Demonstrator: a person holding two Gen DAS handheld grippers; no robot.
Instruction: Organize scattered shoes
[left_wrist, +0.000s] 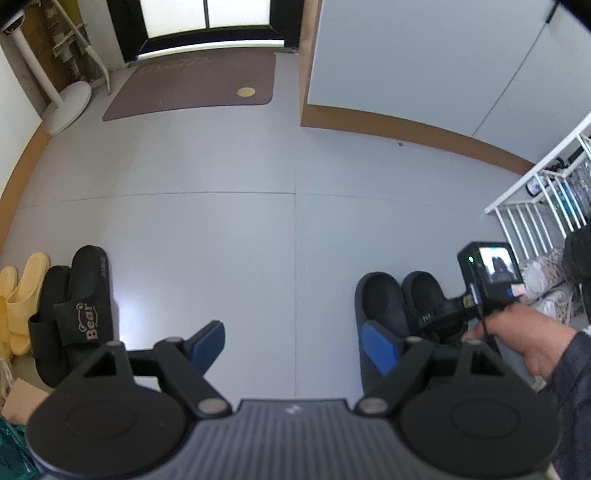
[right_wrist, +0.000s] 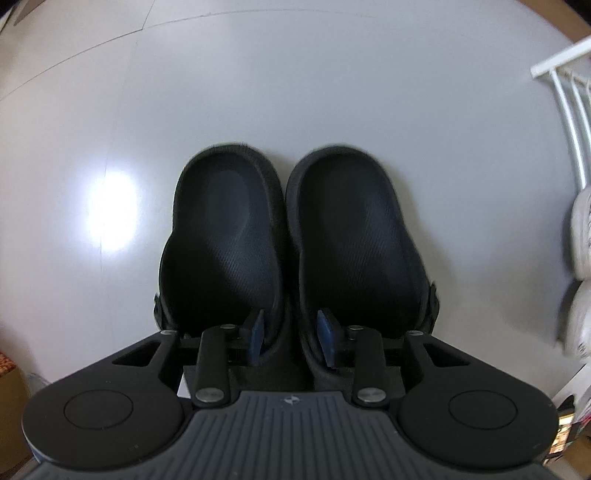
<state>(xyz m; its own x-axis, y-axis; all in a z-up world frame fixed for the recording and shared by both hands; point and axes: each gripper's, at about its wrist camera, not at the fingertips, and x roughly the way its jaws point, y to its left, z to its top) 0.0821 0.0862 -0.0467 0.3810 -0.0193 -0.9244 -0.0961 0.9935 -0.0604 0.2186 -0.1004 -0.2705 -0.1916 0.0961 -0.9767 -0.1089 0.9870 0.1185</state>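
Two dark clogs stand side by side on the grey floor, the left clog (right_wrist: 225, 229) touching the right clog (right_wrist: 354, 229). My right gripper (right_wrist: 291, 332) points down over their near ends, one blue pad inside each clog. Both inner walls lie between the pads, which stand slightly apart and do not press on them. The left wrist view shows the same pair (left_wrist: 388, 306) at the lower right, with a hand (left_wrist: 524, 339) holding the right gripper's camera body (left_wrist: 491, 269) above it. My left gripper (left_wrist: 291, 332) hangs wide open over bare floor, with nothing between its fingers.
A pair of black "Bear" slides (left_wrist: 85, 306) and yellow slippers (left_wrist: 26, 288) line the left wall. White shoes (left_wrist: 546, 280) lie by a white rack (left_wrist: 535, 206) at the right. A brown doormat (left_wrist: 192, 85) and a fan stand (left_wrist: 66, 107) are far off. A cardboard box (left_wrist: 18, 402) sits at the lower left.
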